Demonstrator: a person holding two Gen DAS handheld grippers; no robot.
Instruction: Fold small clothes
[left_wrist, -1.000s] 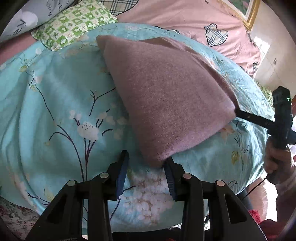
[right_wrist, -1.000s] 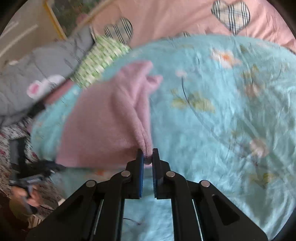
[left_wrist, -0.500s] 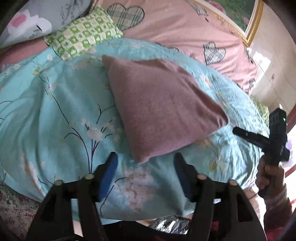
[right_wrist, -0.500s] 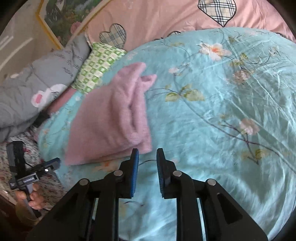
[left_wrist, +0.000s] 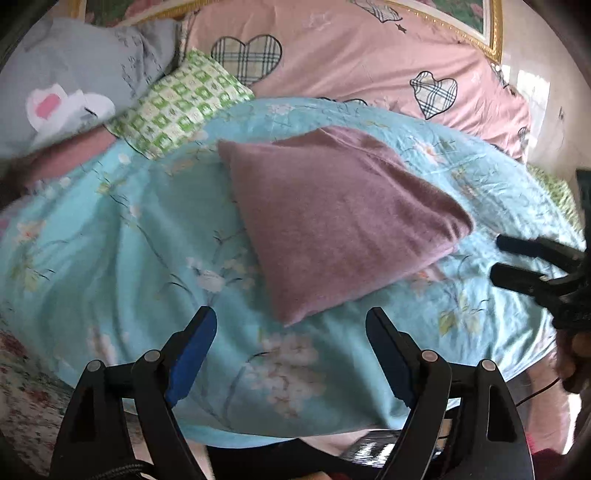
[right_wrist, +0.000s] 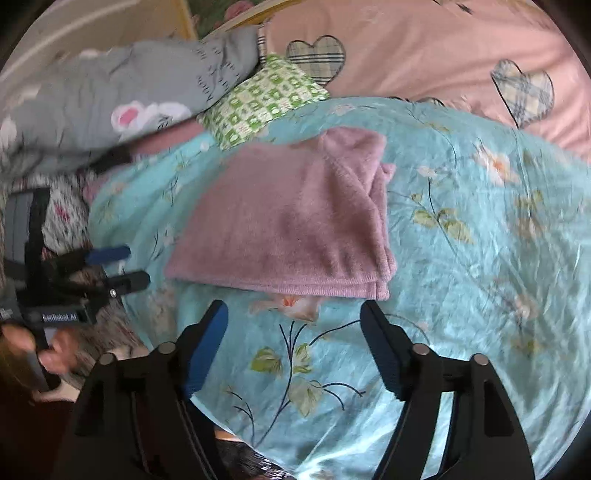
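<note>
A mauve knitted garment (left_wrist: 332, 221) lies folded flat on the turquoise floral cover (left_wrist: 129, 240); it also shows in the right wrist view (right_wrist: 295, 221). My left gripper (left_wrist: 290, 325) is open and empty, just short of the garment's near corner. My right gripper (right_wrist: 293, 317) is open and empty, just short of the folded edge. The right gripper shows at the right edge of the left wrist view (left_wrist: 517, 258), the left gripper at the left of the right wrist view (right_wrist: 118, 266).
A green checked pillow (left_wrist: 181, 103), a grey quilt (left_wrist: 74, 81) and a pink heart-print cover (left_wrist: 369, 62) lie behind the garment. A floral sheet (left_wrist: 22, 387) shows at the bed's near edge. A gold picture frame (left_wrist: 491, 29) stands at the back.
Both grippers have let go of the garment, opened wide and pulled back from it. The garment has dropped flat onto the cover.
</note>
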